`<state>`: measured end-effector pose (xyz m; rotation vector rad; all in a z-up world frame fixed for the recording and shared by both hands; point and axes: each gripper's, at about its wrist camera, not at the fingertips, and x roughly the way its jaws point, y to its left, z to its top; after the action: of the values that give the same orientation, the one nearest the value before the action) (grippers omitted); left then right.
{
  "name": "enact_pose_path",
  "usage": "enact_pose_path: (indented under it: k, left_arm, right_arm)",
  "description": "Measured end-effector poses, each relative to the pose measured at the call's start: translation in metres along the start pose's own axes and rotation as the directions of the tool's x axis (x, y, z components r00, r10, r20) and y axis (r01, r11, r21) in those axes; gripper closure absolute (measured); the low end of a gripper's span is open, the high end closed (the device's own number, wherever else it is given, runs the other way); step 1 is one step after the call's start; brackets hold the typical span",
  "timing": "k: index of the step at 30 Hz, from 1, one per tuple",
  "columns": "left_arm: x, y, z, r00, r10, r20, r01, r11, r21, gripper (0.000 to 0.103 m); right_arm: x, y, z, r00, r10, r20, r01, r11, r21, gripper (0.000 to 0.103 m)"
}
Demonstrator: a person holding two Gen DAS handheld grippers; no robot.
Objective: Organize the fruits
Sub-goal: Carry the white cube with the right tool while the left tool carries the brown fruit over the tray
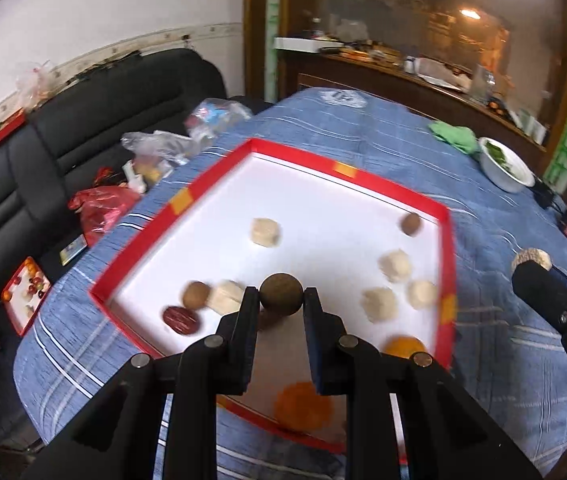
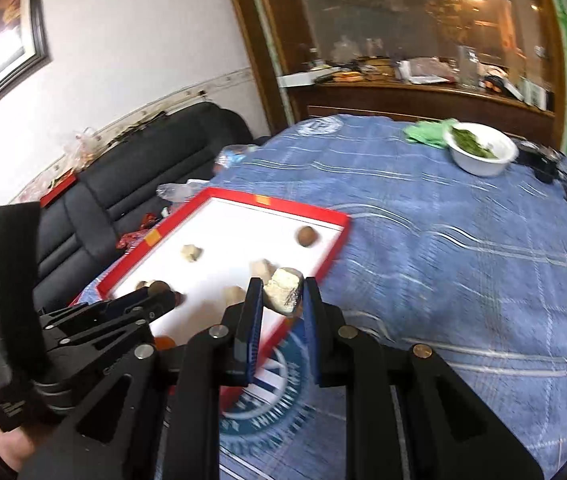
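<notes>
A red-rimmed tray (image 1: 143, 240) with a white floor lies on the blue cloth. In it lie several pale lumps (image 1: 265, 232), brown round fruits (image 1: 410, 224), a red date (image 1: 181, 319) and two oranges (image 1: 303, 406). My left gripper (image 1: 281, 300) is shut on a brown round fruit (image 1: 281, 294) above the tray's near part. My right gripper (image 2: 283, 292) is shut on a pale lump (image 2: 283, 290) over the tray's right edge (image 2: 333, 256). It also shows at the right of the left wrist view (image 1: 531, 262).
A white bowl of greens (image 2: 483, 152) and a green cloth (image 2: 427, 132) sit at the table's far right. Plastic bags (image 1: 163, 148) lie at the table's left edge. A black sofa (image 1: 83, 120) stands to the left, with a small red tray (image 1: 25, 296) below it.
</notes>
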<state>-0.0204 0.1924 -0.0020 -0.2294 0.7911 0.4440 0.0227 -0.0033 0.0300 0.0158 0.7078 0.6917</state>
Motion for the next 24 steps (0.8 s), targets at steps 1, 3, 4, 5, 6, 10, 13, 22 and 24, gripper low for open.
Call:
enact_pose_path:
  k: [1, 3, 4, 5, 6, 10, 13, 22, 24]
  left_arm:
    - [0.002, 0.004, 0.004, 1.000, 0.009, 0.004, -0.009, 1.000, -0.006, 0.083]
    - [0.004, 0.008, 0.009, 1.000, 0.027, 0.008, -0.027, 1.000, -0.014, 0.083]
    - [0.006, 0.010, 0.011, 1.000, 0.030, 0.007, -0.030, 0.999, -0.020, 0.083]
    - [0.007, 0.010, 0.013, 0.999, 0.036, 0.010, -0.036, 0.999, -0.021, 0.083]
    - [0.009, 0.011, 0.014, 0.999, 0.044, 0.013, -0.044, 0.999, -0.021, 0.083]
    - [0.018, 0.011, 0.019, 0.998, 0.055, 0.004, -0.055, 0.998, -0.025, 0.083]
    - [0.023, 0.011, 0.019, 0.998, 0.063, -0.002, -0.063, 0.998, -0.025, 0.083]
    - [0.044, 0.016, 0.024, 0.996, 0.075, -0.050, -0.076, 0.996, -0.035, 0.083]
    - [0.048, 0.019, 0.025, 0.995, 0.080, -0.056, -0.083, 0.995, -0.046, 0.083]
  right_arm:
    - [0.004, 0.005, 0.003, 1.000, 0.008, -0.001, -0.008, 1.000, -0.009, 0.081]
    - [0.013, 0.017, 0.008, 1.000, 0.023, -0.005, -0.023, 0.999, -0.034, 0.081]
    - [0.017, 0.021, 0.011, 1.000, 0.027, -0.008, -0.028, 0.999, -0.042, 0.081]
    - [0.022, 0.026, 0.014, 0.999, 0.033, -0.011, -0.034, 0.998, -0.054, 0.081]
    - [0.025, 0.028, 0.016, 0.999, 0.035, -0.012, -0.035, 0.997, -0.062, 0.081]
    - [0.040, 0.039, 0.025, 0.999, 0.036, -0.020, -0.038, 0.995, -0.088, 0.081]
    - [0.051, 0.041, 0.029, 0.999, 0.026, -0.025, -0.028, 0.995, -0.097, 0.081]
    - [0.076, 0.038, 0.026, 0.998, 0.009, -0.064, -0.015, 0.996, -0.092, 0.081]
    - [0.081, 0.036, 0.028, 0.997, 0.004, -0.074, -0.011, 0.996, -0.089, 0.081]
